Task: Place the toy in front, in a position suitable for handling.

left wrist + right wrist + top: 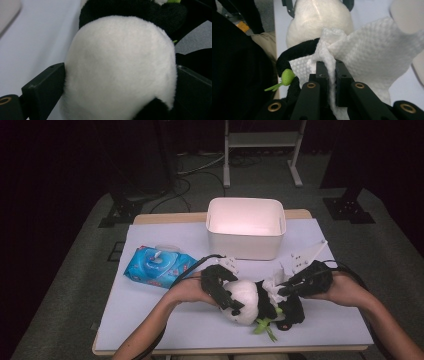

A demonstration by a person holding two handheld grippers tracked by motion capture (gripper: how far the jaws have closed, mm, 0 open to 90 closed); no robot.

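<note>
While the plush panda (248,301) lies on its side on the white-covered table (165,320), just in front of the white bin (246,227), both grippers work on it from opposite sides. The left gripper (222,292) reaches in from the panda's left, and in the left gripper view its two black jaws stand wide apart on either side of the panda's round white head (120,67), their inner faces right against the fur at both flanks; whether they press on it or merely flank it cannot be told. The right gripper (283,290) comes in from the panda's right with its jaws closed tight on a folded white wipe (362,52), the textured sheet pinched between the pads and spreading out over the panda's body. A black arm of the panda (299,51) curves just beside the wipe, and a green bamboo sprig (286,77) sits at the paw, showing in the high view at the panda's near side (262,325). Left of the panda, and nearer the bin's left corner, a blue pack of wet wipes (157,265) lies flat on the table, well apart from the toy. The bin stands upright behind the panda.
</note>
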